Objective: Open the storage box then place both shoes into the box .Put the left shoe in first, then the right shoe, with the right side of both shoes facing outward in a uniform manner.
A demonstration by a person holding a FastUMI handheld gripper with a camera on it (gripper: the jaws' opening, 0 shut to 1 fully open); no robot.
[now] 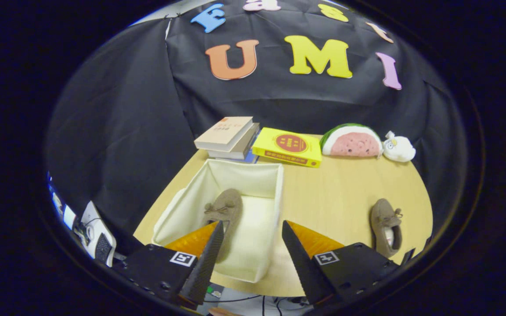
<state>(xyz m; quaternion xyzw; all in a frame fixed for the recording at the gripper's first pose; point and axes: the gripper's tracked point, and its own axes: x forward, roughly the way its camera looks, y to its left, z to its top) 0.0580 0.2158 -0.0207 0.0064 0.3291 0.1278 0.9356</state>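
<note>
Brightness: my view is moderately lit, with the worktop (336,193) brightest and the cloth wall dark.
Light source: it seems to fall from above; I see soft sheen on the wood.
Shadows: faint, short, beside the books (229,137).
Distortion: strong fisheye bending, straight edges curve outward.
Focus: centre sharp; my hand-held gripper (253,230), fingers apart, looks slightly soft.

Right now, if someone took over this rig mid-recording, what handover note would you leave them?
Hand-held gripper: open, holding nothing, fingers spread above the near end of the storage box.
Box: open on the table.
Done: one shoe lies inside the box along its left wall.
Left: the other shoe sits on the table to the right of the box; it goes in next, facing the same way.
</note>
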